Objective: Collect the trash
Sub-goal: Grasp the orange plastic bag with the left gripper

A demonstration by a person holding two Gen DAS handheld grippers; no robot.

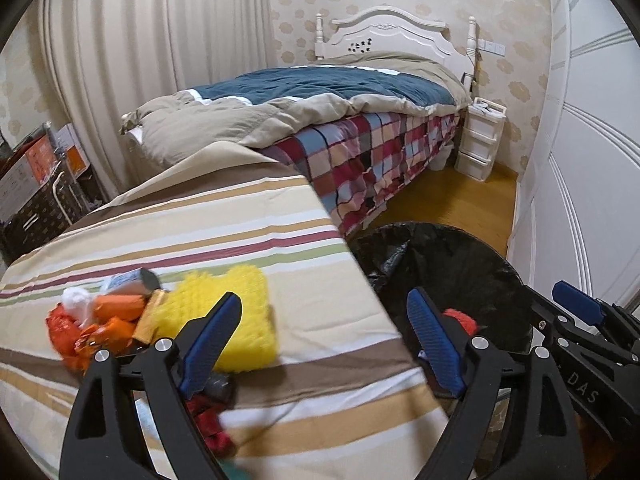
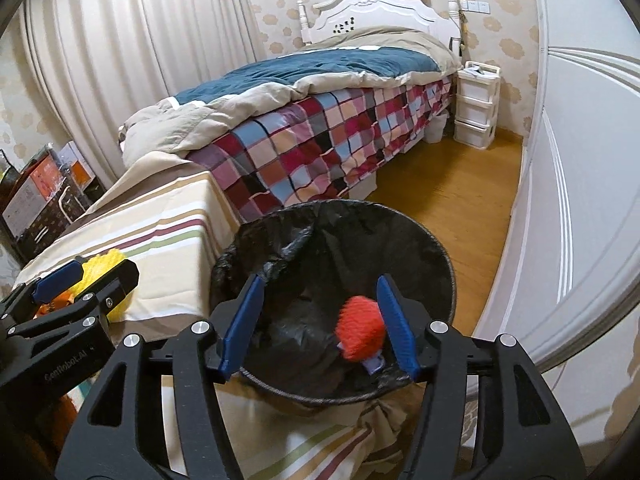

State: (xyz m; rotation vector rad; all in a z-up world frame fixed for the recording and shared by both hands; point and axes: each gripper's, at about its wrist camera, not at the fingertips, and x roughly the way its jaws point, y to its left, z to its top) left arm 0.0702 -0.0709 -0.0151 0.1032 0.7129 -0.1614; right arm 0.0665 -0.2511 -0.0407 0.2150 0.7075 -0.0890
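My left claw (image 1: pixel 324 344) is standing wide open over the striped bench (image 1: pixel 224 224), gripping nothing, beside a yellow sponge (image 1: pixel 232 312) and orange wrappers (image 1: pixel 108 324). My right claw (image 2: pixel 320 324) is hanging open above the black-lined bin (image 2: pixel 400 232), with a red fuzzy ball (image 2: pixel 360 332) lying loose inside.

glossy black plastic bin liner (image 2: pixel 400 232); striped matt cloth cover (image 1: pixel 240 216); fuzzy red ball (image 2: pixel 360 334)

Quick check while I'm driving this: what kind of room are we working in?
A bedroom, most likely in a home: a white carved wooden headboard over a bed with a checked patchwork cover, and a white plastic drawer unit beside it on the wood floor.
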